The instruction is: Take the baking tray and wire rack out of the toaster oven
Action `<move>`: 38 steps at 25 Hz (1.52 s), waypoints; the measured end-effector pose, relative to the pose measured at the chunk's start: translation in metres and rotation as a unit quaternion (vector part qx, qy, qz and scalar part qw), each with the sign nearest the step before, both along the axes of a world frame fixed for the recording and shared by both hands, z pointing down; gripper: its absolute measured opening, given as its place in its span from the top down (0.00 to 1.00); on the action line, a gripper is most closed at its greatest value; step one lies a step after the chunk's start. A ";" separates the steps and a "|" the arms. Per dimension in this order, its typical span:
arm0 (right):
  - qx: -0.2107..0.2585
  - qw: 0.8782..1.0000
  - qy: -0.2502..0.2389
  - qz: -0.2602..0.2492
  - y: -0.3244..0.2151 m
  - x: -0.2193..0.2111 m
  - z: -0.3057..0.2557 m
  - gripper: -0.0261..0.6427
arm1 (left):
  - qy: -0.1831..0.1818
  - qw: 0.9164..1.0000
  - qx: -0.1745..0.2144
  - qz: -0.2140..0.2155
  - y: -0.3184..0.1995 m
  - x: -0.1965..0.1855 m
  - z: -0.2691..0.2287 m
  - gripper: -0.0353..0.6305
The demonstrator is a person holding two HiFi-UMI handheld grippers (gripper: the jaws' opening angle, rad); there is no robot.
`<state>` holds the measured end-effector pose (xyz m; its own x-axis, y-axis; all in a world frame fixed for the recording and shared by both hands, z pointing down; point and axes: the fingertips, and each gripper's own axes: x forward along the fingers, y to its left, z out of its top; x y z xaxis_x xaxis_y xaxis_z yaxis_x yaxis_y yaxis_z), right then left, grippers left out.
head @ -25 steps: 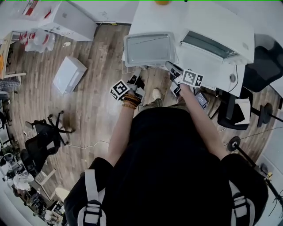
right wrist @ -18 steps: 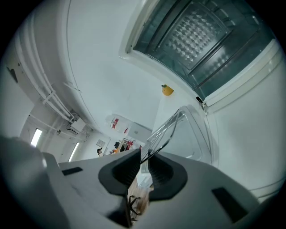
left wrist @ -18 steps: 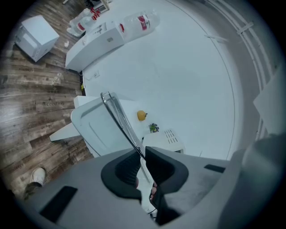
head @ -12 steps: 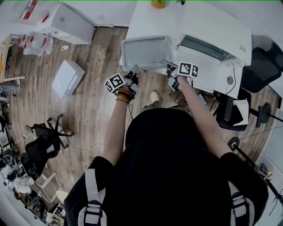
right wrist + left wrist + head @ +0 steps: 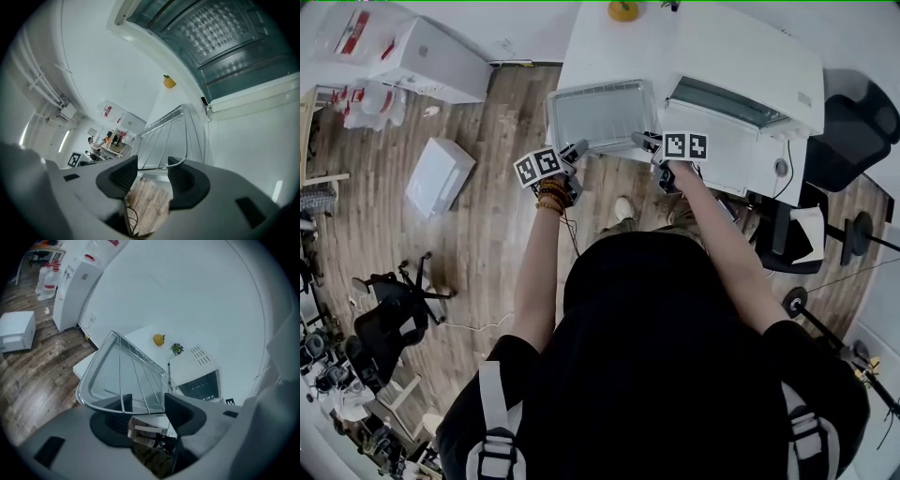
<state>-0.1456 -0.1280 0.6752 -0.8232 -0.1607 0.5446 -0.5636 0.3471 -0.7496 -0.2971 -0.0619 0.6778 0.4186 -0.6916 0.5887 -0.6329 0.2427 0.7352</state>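
The baking tray (image 5: 600,114) with the wire rack (image 5: 140,376) lying on it rests on the white table (image 5: 591,37), left of the toaster oven (image 5: 750,70), whose door (image 5: 727,141) hangs open. My left gripper (image 5: 575,150) is at the tray's front left corner and my right gripper (image 5: 645,142) at its front right corner. Both have just been opening. In the left gripper view the tray's (image 5: 105,380) rim lies loose between the left gripper's (image 5: 147,411) parted jaws. In the right gripper view the rack's (image 5: 171,133) front wire sits between the right gripper's (image 5: 152,176) parted jaws, not pinched.
A small yellow object (image 5: 622,10) sits at the table's far edge. The oven cavity (image 5: 220,33) gapes just right of the tray. White boxes (image 5: 441,173) lie on the wooden floor at left, with a black chair (image 5: 384,300) further left and another (image 5: 853,131) right of the oven.
Tray and rack have come down onto the table beside the oven. Both grippers, shut on the front rim before, now stand with their jaws apart.
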 end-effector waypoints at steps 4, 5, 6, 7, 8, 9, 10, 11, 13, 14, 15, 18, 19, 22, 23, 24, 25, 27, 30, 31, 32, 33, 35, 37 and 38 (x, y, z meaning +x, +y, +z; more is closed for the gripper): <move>0.001 1.000 0.004 -0.028 0.009 0.000 0.003 0.63 | -0.012 0.999 -0.009 0.028 -0.002 0.000 -0.001 0.64; 0.003 0.998 0.008 -0.059 0.017 -0.001 0.004 0.56 | -0.013 0.999 -0.011 0.037 -0.001 -0.001 -0.001 0.64; 0.011 0.995 0.018 -0.100 0.026 -0.002 0.005 0.55 | -0.016 0.999 -0.013 0.046 -0.001 -0.003 -0.002 0.64; 0.022 0.989 0.028 -0.142 0.036 -0.003 0.007 0.55 | -0.018 0.998 -0.015 0.056 -0.001 -0.007 -0.003 0.64; 0.034 0.984 0.035 -0.174 0.044 -0.004 0.008 0.55 | -0.019 0.998 -0.015 0.064 -0.002 -0.010 -0.005 0.64; 0.046 0.980 0.036 -0.189 0.047 -0.004 0.007 0.55 | -0.017 0.997 -0.014 0.071 -0.003 -0.012 -0.007 0.64; 0.056 0.980 0.034 -0.187 0.046 -0.005 0.005 0.55 | -0.009 0.997 -0.011 0.077 -0.003 -0.012 -0.010 0.64; 0.062 0.983 0.029 -0.172 0.042 -0.006 0.003 0.55 | 0.003 0.996 -0.008 0.089 -0.003 -0.009 -0.012 0.64; 0.061 0.989 0.020 -0.132 0.031 -0.007 -0.001 0.55 | 0.026 0.989 -0.012 0.147 0.006 0.008 -0.012 0.53; 0.058 0.991 0.019 -0.118 0.025 -0.006 -0.001 0.55 | 0.029 0.982 -0.017 0.185 0.013 0.019 -0.011 0.50; 0.054 0.992 0.022 -0.109 0.021 -0.005 -0.001 0.55 | 0.027 0.976 -0.022 0.215 0.020 0.027 -0.009 0.50; 0.034 0.989 0.064 -0.130 0.028 0.003 0.009 0.55 | 0.013 0.972 -0.029 0.233 0.033 0.035 -0.004 0.50; 0.025 0.984 0.086 -0.156 0.038 0.006 0.014 0.55 | 0.006 0.973 -0.032 0.230 0.036 0.035 -0.002 0.50; 0.010 0.967 0.113 -0.227 0.069 0.008 0.017 0.55 | -0.018 0.972 -0.034 0.232 0.041 0.037 0.003 0.50; 0.012 0.966 0.110 -0.234 0.073 0.007 0.014 0.55 | -0.024 0.972 -0.032 0.231 0.042 0.038 0.003 0.50; 0.018 0.967 0.105 -0.232 0.075 0.006 0.011 0.55 | -0.030 0.972 -0.029 0.230 0.041 0.039 0.003 0.50; 0.028 0.969 0.100 -0.225 0.073 0.005 0.006 0.55 | -0.039 0.972 -0.024 0.230 0.040 0.041 0.001 0.50; 0.055 0.973 0.091 -0.204 0.066 0.003 -0.005 0.55 | -0.065 0.970 -0.006 0.235 0.036 0.045 -0.004 0.50; 0.110 0.976 0.086 -0.169 0.048 0.004 -0.029 0.55 | -0.118 0.961 0.046 0.246 0.020 0.051 -0.025 0.50; 0.133 0.975 0.085 -0.157 0.041 0.006 -0.040 0.55 | -0.134 0.957 0.067 0.249 0.013 0.054 -0.034 0.50; 0.156 0.974 0.083 -0.143 0.033 0.008 -0.052 0.56 | -0.152 0.952 0.087 0.253 0.006 0.058 -0.045 0.50; 0.180 0.972 0.082 -0.129 0.025 0.012 -0.064 0.56 | -0.168 0.946 0.108 0.257 -0.002 0.062 -0.056 0.50; 0.226 0.966 0.079 -0.099 0.010 0.021 -0.092 0.59 | -0.192 0.932 0.154 0.266 -0.019 0.075 -0.082 0.51; 0.272 0.956 0.079 -0.072 -0.001 0.033 -0.120 0.64 | -0.211 0.917 0.202 0.271 -0.036 0.092 -0.110 0.55; 0.293 0.951 0.081 -0.060 -0.006 0.040 -0.134 0.66 | -0.219 0.910 0.226 0.271 -0.045 0.101 -0.125 0.57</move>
